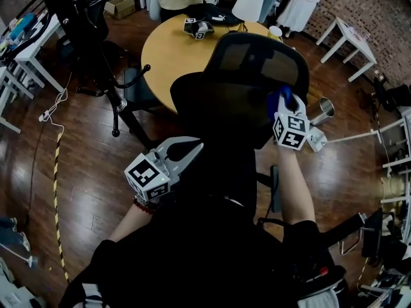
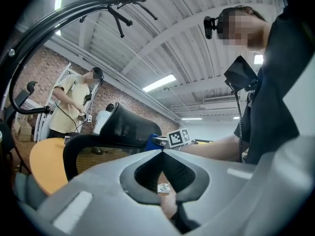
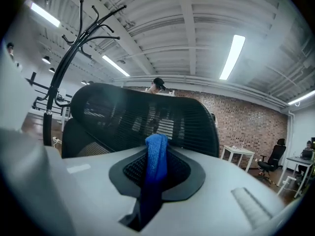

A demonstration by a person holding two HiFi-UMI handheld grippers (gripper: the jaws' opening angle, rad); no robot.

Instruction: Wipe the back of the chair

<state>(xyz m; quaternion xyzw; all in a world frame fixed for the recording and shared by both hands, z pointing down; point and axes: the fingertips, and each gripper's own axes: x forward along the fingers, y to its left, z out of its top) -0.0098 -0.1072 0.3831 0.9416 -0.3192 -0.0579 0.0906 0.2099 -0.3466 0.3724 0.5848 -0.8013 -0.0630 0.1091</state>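
Observation:
The black mesh chair back (image 1: 257, 63) stands in front of me, with its headrest toward the round table. My right gripper (image 1: 286, 102) is shut on a blue cloth (image 1: 284, 95) and holds it at the right side of the chair back. In the right gripper view the cloth (image 3: 156, 156) sticks up between the jaws of the right gripper (image 3: 157, 144), just short of the mesh (image 3: 138, 117). My left gripper (image 1: 196, 147) hangs lower left, behind the chair, shut with nothing in it. From the left gripper (image 2: 162, 151) I see the chair (image 2: 123, 127) and the blue cloth (image 2: 151, 142).
A round wooden table (image 1: 173, 50) stands beyond the chair with a marker-cube device on it. A black coat stand (image 1: 96, 37) is at the left, white tables (image 1: 350, 40) at the far right. A metal cup (image 1: 324, 110) sits right of the chair. People stand at the back.

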